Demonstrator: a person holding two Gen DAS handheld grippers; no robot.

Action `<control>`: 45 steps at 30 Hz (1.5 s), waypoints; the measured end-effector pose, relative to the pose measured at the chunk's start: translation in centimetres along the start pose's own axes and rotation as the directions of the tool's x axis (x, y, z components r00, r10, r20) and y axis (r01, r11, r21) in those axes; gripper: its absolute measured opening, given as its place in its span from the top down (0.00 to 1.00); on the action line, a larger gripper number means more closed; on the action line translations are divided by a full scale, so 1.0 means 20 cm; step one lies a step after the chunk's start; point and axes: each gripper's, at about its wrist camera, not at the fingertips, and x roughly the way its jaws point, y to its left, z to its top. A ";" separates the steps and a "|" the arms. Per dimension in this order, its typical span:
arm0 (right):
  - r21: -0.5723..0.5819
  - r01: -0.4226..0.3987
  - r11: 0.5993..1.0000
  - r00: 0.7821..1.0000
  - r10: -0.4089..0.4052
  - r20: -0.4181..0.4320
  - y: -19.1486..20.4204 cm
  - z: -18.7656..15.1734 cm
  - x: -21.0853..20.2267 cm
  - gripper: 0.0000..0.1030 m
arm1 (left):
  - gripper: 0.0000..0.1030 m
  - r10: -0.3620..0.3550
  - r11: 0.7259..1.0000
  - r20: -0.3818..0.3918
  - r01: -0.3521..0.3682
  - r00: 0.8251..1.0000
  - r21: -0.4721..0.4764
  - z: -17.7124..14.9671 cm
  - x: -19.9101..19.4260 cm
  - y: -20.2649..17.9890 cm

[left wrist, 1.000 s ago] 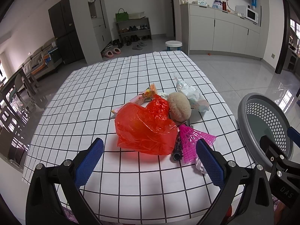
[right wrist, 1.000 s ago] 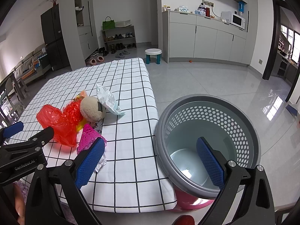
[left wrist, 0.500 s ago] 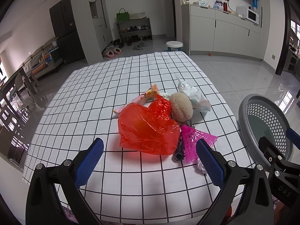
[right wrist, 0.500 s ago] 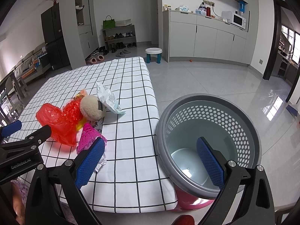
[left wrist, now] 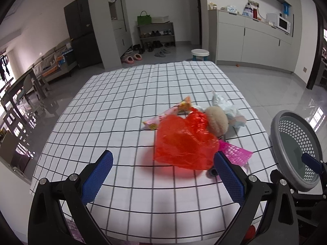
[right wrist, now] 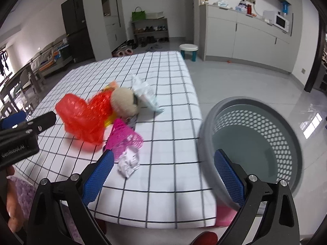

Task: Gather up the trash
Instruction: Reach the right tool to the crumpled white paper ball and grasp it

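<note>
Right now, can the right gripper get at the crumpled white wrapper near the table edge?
Probably yes. The right gripper is open, and the white wrapper lies just ahead of its left jaw on the table, nothing lying over it.

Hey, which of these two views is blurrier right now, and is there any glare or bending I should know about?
Right wrist view: motion-smeared, worst on the red plastic bag and grey basket. Left wrist view: fairly sharp, the bag casting a reddish shadow on the checked tablecloth. Both: fisheye bends the grid lines; window glare on the floor at right.

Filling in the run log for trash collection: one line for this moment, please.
left gripper: open, empty | right gripper: open, empty | crumpled red plastic bag: on checked tablecloth | grey perforated basket: empty
</note>
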 end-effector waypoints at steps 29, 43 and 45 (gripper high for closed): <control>-0.024 0.000 1.000 0.983 -0.005 -0.185 0.16 -0.03 0.36 0.23 | 0.06 -0.014 0.999 -0.076 0.010 0.997 -0.053 -0.07 0.14 0.18; -0.068 -0.009 0.998 0.980 -0.004 -0.198 0.19 -0.06 0.38 0.67 | 0.06 -0.021 0.998 -0.074 0.017 0.997 -0.054 -0.08 0.13 0.17; -0.062 -0.015 0.998 0.980 0.003 -0.197 0.19 -0.06 0.37 0.69 | 0.06 -0.022 0.998 -0.071 0.019 0.997 -0.053 -0.08 0.13 0.16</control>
